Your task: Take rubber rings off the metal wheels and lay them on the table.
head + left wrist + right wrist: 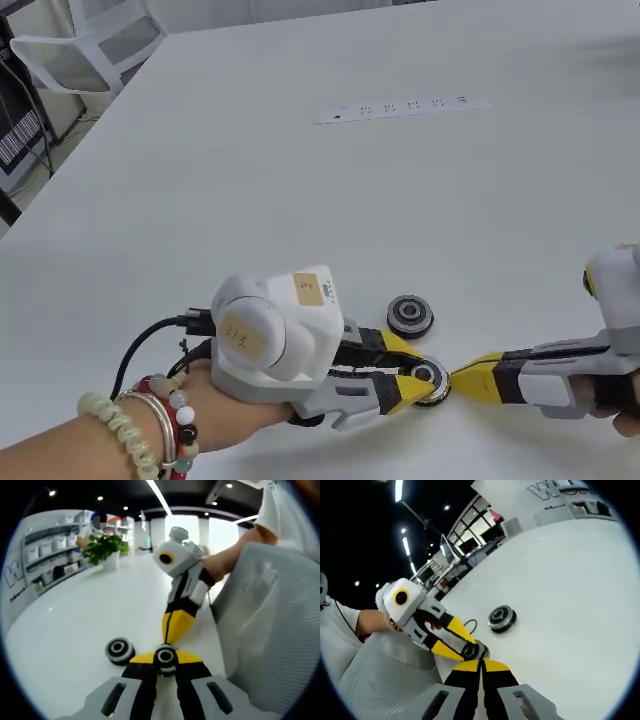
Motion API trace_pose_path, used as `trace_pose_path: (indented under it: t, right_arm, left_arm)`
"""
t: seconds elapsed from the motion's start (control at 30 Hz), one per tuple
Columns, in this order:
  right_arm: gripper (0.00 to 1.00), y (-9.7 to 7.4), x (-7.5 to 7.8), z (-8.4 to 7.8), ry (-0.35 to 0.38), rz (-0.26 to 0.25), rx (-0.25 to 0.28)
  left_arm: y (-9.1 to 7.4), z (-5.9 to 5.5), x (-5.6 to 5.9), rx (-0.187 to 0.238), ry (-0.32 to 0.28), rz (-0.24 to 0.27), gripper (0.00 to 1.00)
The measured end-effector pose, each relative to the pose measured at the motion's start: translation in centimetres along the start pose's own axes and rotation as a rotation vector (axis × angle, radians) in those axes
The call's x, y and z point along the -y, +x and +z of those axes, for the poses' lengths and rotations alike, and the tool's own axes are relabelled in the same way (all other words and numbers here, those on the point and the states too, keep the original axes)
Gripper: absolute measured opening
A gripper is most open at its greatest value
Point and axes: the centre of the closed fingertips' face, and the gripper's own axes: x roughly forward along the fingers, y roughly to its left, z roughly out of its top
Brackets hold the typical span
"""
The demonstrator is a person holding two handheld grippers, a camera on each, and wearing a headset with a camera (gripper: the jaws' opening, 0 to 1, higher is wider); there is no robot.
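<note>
Lying wide open: bare table (pixel 250 180) behind and left of the loose wheel (pixel 410 314), a flat power strip (pixel 403 108) sitting far behind it. Crowding just in front of it: left gripper (pixel 420 378) clamping a second wheel (pixel 433 376), right gripper (pixel 457 378), jaws together, touching that wheel, leaving a slim gap.

Large letters (pixel 12 572) beginning "W" stand on the white wall (pixel 22 602); nothing else can be read.
</note>
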Motion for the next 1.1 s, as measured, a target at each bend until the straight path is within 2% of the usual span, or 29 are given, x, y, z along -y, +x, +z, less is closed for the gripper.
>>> trace_pose_path:
  t: [0.03, 0.13, 0.23, 0.33, 0.47, 1.1]
  right_arm:
    - [0.00, 0.0, -0.2, -0.2, 0.013, 0.014, -0.010]
    - [0.00, 0.1, -0.1, -0.2, -0.001, 0.001, -0.012]
    - [0.00, 0.1, -0.3, 0.0, 0.051, 0.015, -0.004]
    - [0.00, 0.1, -0.3, 0.0, 0.064, 0.026, 0.005]
    - [0.00, 0.1, -0.4, 0.1, 0.136, 0.053, 0.016]
    - [0.00, 0.4, -1.3, 0.4, 0.160, 0.095, 0.014]
  left_arm:
    - [0.0, 0.0, 0.0, 0.000, 0.000, 0.000, 0.14]
    - [0.0, 0.0, 0.0, 0.001, 0.000, 0.000, 0.14]
    - [0.0, 0.0, 0.0, 0.000, 0.000, 0.000, 0.14]
    - [0.0, 0.0, 0.0, 0.000, 0.000, 0.000, 0.14]
    - [0.0, 0.0, 0.0, -0.001, -0.003, 0.002, 0.14]
    - [-0.1, 0.0, -0.1, 0.001, 0.000, 0.018, 0.14]
